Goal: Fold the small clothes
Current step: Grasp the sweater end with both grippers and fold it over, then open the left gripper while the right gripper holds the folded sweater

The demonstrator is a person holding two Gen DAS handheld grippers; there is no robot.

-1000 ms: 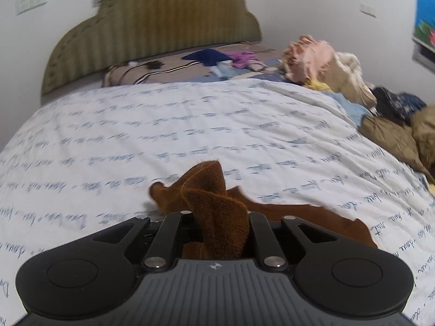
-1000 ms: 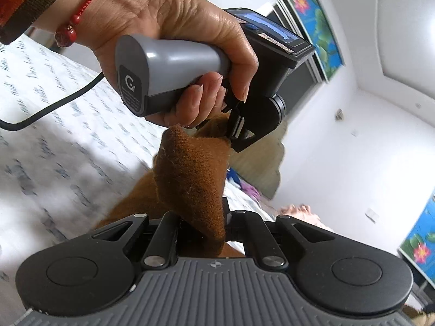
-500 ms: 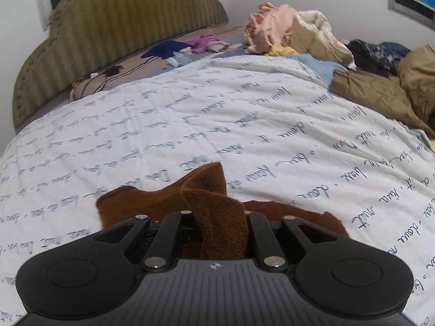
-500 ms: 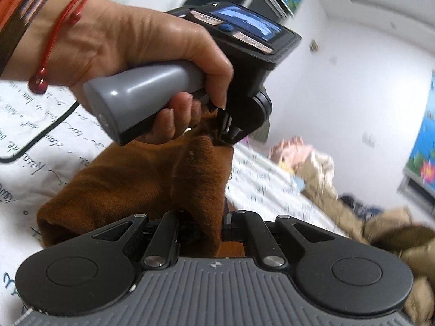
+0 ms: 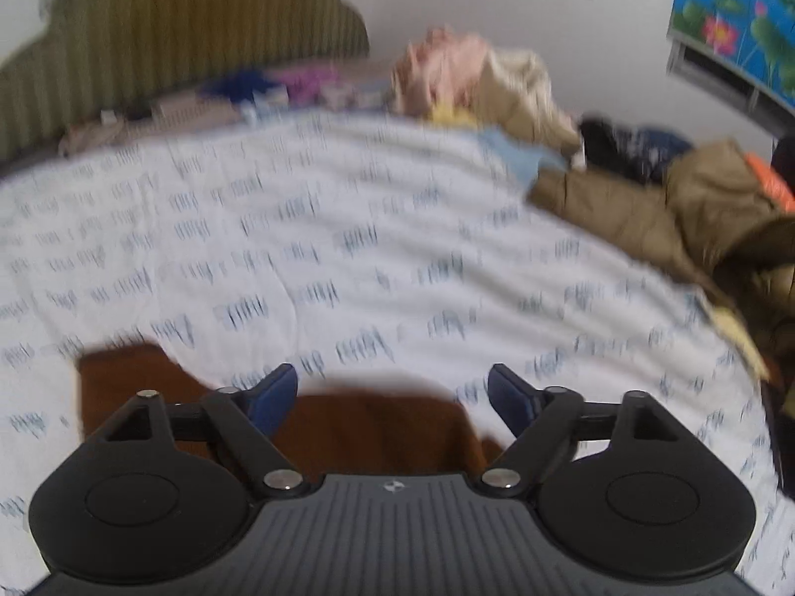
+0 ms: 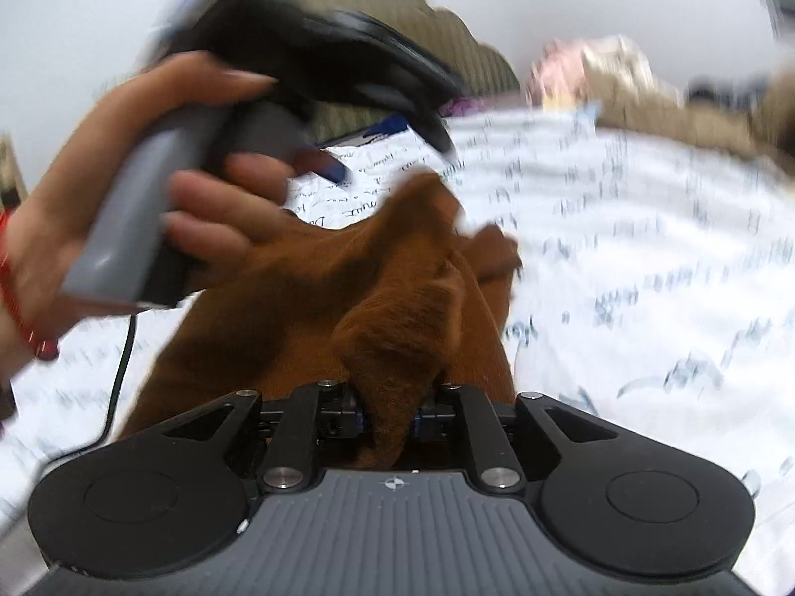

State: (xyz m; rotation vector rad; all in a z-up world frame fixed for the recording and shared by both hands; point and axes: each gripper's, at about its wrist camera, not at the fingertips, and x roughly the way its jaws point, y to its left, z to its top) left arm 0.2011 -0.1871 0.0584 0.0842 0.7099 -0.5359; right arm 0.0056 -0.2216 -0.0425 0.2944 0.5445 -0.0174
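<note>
A small brown knit garment (image 5: 348,427) lies on the white printed bedspread (image 5: 348,248). My left gripper (image 5: 392,397) is open and empty just above it, blue pads spread wide. In the right wrist view the same garment (image 6: 348,308) is bunched up, and my right gripper (image 6: 390,419) is shut on a fold of it. The left gripper (image 6: 308,49) and the hand holding it show blurred at the upper left there, above the cloth.
A pile of clothes (image 5: 671,208) in tan, pink, cream and dark colours lies along the bed's right side. A green padded headboard (image 5: 174,35) stands at the far end with small items before it. A cable (image 6: 121,372) trails on the bedspread.
My left gripper has opened and let go of the brown garment, which now lies on the bed below it. My right gripper still holds its fold. Both views are blurred by motion.
</note>
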